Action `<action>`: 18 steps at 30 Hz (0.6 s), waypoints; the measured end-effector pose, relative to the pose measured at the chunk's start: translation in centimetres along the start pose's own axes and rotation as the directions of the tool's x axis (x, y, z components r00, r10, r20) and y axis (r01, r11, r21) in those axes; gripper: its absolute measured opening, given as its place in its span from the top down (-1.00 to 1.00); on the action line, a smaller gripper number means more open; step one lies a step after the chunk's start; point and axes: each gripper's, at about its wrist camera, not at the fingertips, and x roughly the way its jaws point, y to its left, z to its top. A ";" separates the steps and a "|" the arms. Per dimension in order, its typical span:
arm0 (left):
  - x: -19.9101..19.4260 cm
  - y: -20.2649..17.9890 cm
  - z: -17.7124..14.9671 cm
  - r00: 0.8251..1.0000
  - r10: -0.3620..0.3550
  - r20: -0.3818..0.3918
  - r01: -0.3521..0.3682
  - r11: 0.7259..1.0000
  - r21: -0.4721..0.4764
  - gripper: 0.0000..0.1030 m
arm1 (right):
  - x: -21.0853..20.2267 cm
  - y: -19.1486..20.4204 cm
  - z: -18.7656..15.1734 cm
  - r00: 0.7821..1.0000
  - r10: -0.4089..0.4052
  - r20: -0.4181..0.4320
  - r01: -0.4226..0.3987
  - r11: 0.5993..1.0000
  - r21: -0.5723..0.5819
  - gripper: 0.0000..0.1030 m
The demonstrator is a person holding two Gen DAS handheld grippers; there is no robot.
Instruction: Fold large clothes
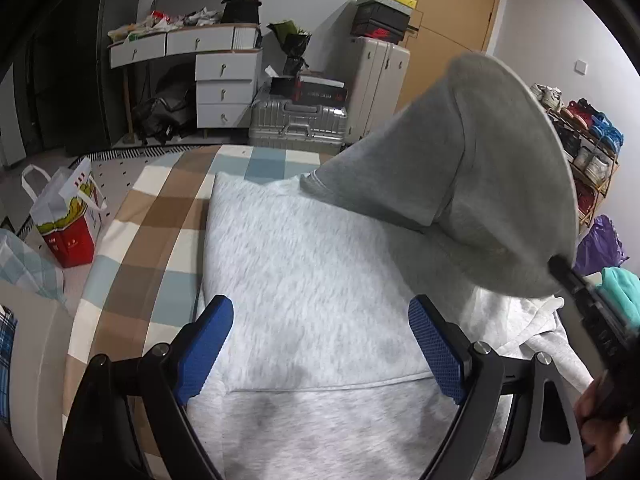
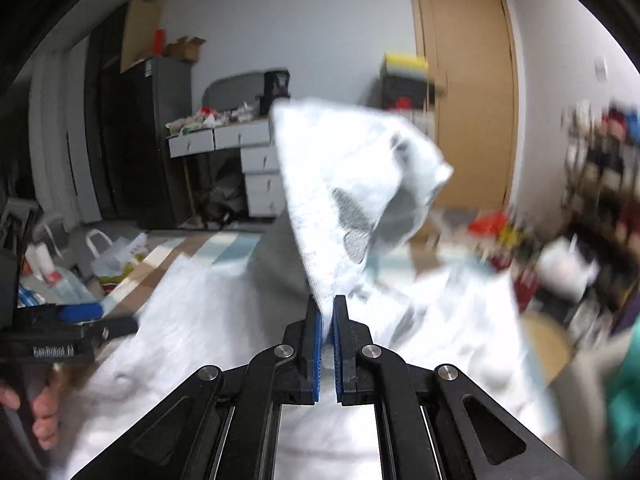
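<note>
Checked bed [image 1: 132, 216]: right gripper [image 2: 327, 316] clamping lifted hoodie [image 1: 312, 300] edge (left gripper [image 1: 320, 344] spread, empty).

Beyond the checked bedcover [image 1: 160, 216] I saw a white desk with drawers [image 1: 208, 64], cluttered on top. A silver suitcase [image 1: 298, 122] lay near it, shoeboxes [image 1: 384, 12] stacked by the wooden door [image 1: 452, 8]. A red-and-white paper bag [image 1: 68, 216] stood on the floor; a shoe rack [image 1: 584, 144] lined the wall.
</note>
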 end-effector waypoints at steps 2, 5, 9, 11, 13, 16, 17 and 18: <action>-0.3 -0.4 0.6 1.000 -0.021 0.013 0.021 1.000 0.007 -0.69 | 0.0 -0.6 -0.5 1.000 0.021 -0.006 -0.021 0.998 0.054 0.92; -0.3 -1.8 2.7 0.999 -0.046 0.005 0.046 0.998 0.042 -0.69 | -0.1 -2.1 -0.4 0.999 0.037 0.004 -0.037 0.995 0.087 0.92; 1.1 -6.4 6.9 1.000 -0.001 0.019 -0.003 0.976 0.216 -0.69 | -0.2 -4.9 -1.9 0.996 0.084 0.001 -0.083 0.979 0.187 0.92; 2.8 -9.4 9.0 0.999 0.035 0.017 -0.039 0.949 0.313 -0.69 | 0.5 -6.5 -2.8 0.995 0.098 -0.016 -0.092 0.969 0.229 0.92; 5.2 -12.1 10.4 0.997 0.072 -0.026 -0.056 0.916 0.397 -0.69 | 0.6 -7.7 -3.7 0.994 0.105 -0.026 -0.094 0.956 0.278 0.92; 9.2 -15.5 12.4 0.990 0.105 -0.092 -0.049 0.879 0.475 -0.69 | 0.9 -10.3 -4.3 0.992 0.127 -0.029 -0.107 0.923 0.369 0.92; 10.2 -16.5 13.1 0.988 0.124 -0.090 -0.065 0.871 0.486 -0.69 | 1.2 -11.2 -4.4 0.989 0.147 -0.032 -0.121 0.901 0.416 0.91; 11.1 -17.1 13.6 0.987 0.126 -0.097 -0.063 0.870 0.490 -0.69 | 1.6 -11.6 -4.5 0.987 0.158 -0.033 -0.128 0.890 0.439 0.91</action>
